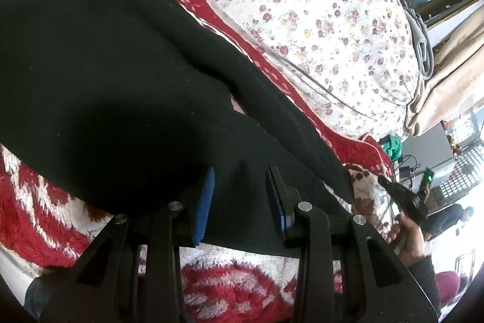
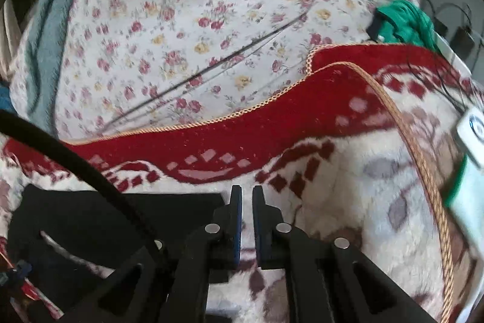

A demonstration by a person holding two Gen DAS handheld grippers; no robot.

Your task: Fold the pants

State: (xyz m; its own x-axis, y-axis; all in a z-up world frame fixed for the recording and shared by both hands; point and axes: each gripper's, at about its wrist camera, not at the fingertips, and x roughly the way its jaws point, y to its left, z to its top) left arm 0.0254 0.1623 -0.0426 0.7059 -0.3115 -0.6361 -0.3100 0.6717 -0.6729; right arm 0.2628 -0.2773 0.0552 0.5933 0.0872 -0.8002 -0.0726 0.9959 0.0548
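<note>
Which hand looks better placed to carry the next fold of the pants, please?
Left, I think. The left gripper has black pants fabric between its pads, a bunched fold draped beside it. The right gripper is empty, jaws nearly together, over the blanket beside the pants' edge.

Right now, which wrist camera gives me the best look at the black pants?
The left wrist view. There the black pants fill most of the frame, spread over the red and white blanket, with cloth between the left gripper pads. The right wrist view shows only a corner of the pants at lower left.
</note>
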